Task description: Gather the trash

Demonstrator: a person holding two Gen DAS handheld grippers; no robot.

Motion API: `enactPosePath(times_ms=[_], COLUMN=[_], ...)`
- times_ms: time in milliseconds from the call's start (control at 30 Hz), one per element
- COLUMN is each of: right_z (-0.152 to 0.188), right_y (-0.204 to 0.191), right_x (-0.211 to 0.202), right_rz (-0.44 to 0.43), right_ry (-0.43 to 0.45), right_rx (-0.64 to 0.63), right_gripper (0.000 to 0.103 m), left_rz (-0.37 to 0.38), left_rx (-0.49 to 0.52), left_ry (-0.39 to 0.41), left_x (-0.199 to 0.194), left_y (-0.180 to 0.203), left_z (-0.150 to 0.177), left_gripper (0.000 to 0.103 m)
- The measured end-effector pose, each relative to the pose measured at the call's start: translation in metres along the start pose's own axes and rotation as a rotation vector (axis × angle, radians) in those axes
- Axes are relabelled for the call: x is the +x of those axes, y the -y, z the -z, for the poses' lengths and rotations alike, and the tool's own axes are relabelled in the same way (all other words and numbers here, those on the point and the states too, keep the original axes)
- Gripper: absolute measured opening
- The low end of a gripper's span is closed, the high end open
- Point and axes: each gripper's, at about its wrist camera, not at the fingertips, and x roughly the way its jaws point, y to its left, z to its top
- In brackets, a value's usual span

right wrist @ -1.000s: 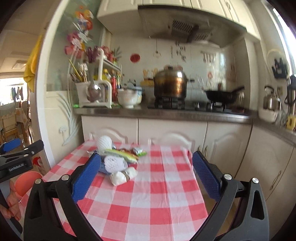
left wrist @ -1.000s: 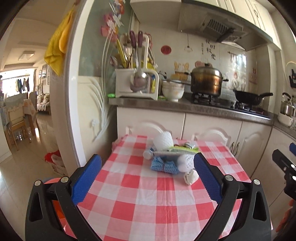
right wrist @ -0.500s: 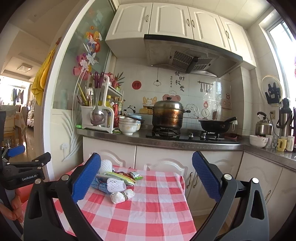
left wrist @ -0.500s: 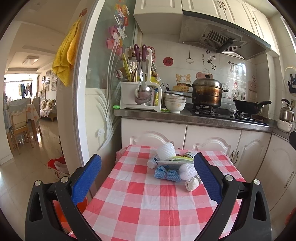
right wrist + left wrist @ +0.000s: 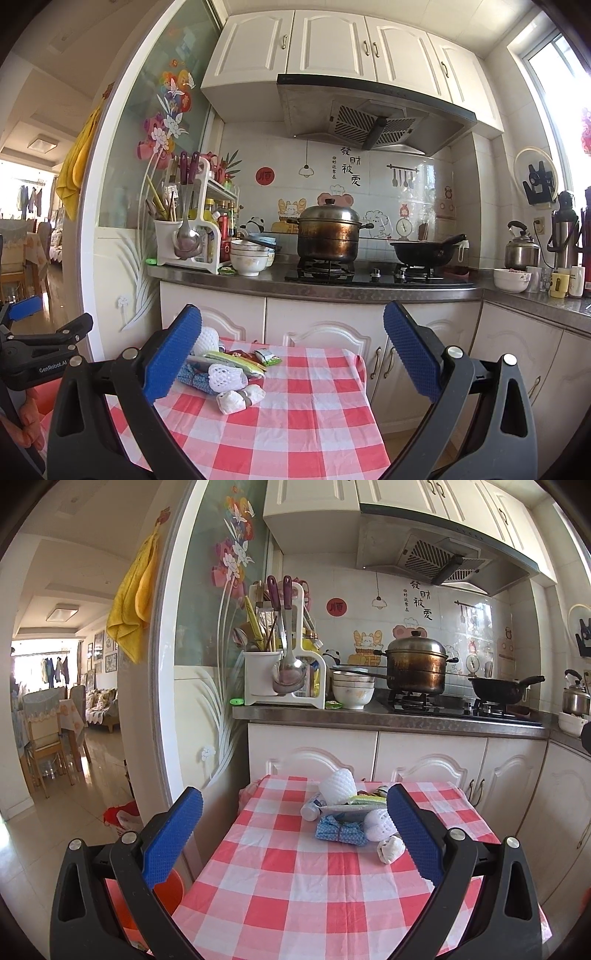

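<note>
A heap of trash lies at the far end of the red-and-white checked table (image 5: pixel 295 890). It holds a white foam net (image 5: pixel 337 786), a small bottle (image 5: pixel 310 809), a blue patterned packet (image 5: pixel 340 831), a second foam net (image 5: pixel 377 823) and a crumpled white wad (image 5: pixel 390 849). My left gripper (image 5: pixel 294 800) is open and short of the heap, holding nothing. In the right wrist view my right gripper (image 5: pixel 292 319) is open above the table (image 5: pixel 295 435). The foam net (image 5: pixel 225 376), white wad (image 5: pixel 236 400) and green wrappers (image 5: pixel 236 360) lie beside its left finger.
An orange bin (image 5: pixel 168 886) stands on the floor left of the table, with a red basket (image 5: pixel 122 814) behind it. White cabinets (image 5: pixel 428 760) and a counter with a pot (image 5: pixel 415 672), wok and bowls stand beyond the table. A hand (image 5: pixel 27 424) holds the left gripper (image 5: pixel 48 317).
Both views have tilted upward and drawn back from the table, so the trash heap sits lower and smaller. Both grippers remain open and the heap has not moved.
</note>
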Motion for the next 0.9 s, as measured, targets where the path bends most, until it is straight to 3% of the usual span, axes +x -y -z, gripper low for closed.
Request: enactPosePath(times_ms=[533,900], right_z=[-0.008,-0.009], right_y=[0.005,0.013], right_x=[-0.007,0.001], right_rz=[0.039,0.033], right_ry=[0.082,0.078], right_rx=[-0.001,0.031], right_gripper=[0.099,0.099], left_rz=[-0.007,-0.003], left_rx=[0.022,0.041], left_ry=[-0.015,-0.028], left_x=[0.003,0.013], left_y=[0.006,0.017], left_z=[0.000,0.000], left_gripper=[0.098,0.098])
